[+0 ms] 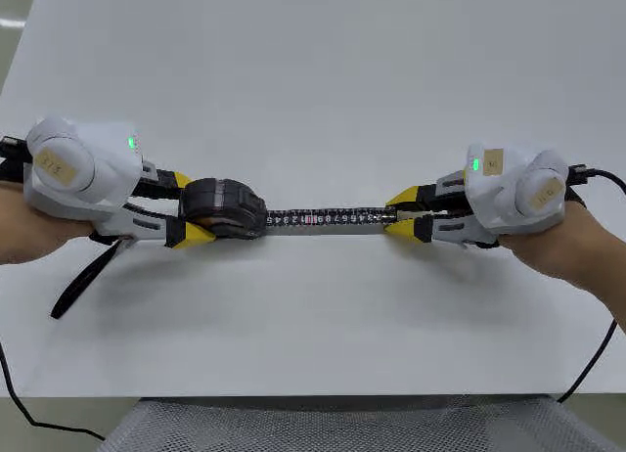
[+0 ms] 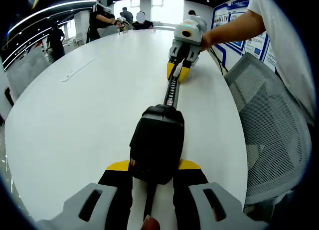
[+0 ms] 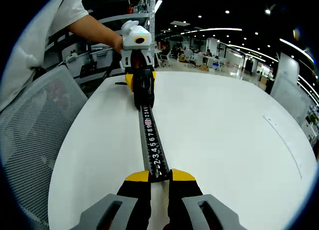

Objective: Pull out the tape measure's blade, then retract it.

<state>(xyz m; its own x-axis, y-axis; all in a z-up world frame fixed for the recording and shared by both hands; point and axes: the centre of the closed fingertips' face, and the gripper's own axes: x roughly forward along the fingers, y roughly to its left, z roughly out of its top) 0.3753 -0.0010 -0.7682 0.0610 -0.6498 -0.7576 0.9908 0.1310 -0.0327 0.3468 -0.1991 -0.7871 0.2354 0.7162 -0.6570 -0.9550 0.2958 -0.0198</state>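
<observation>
Gently, with left gripper [image 1: 193, 207] jaws clamped on the tape measure [image 1: 227, 207] on the table [image 1: 313, 90] and right gripper [image 1: 399, 214] jaws pinching the blade [image 1: 328, 218] tip, draw straight and level; then ease back slowly, avoiding snap.

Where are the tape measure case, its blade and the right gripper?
tape measure case [image 1: 223, 207], head view, black housing top.
blade [image 1: 328, 218], head view, middle of numbered strip.
right gripper [image 1: 392, 215], head view, between its yellow tips.
</observation>
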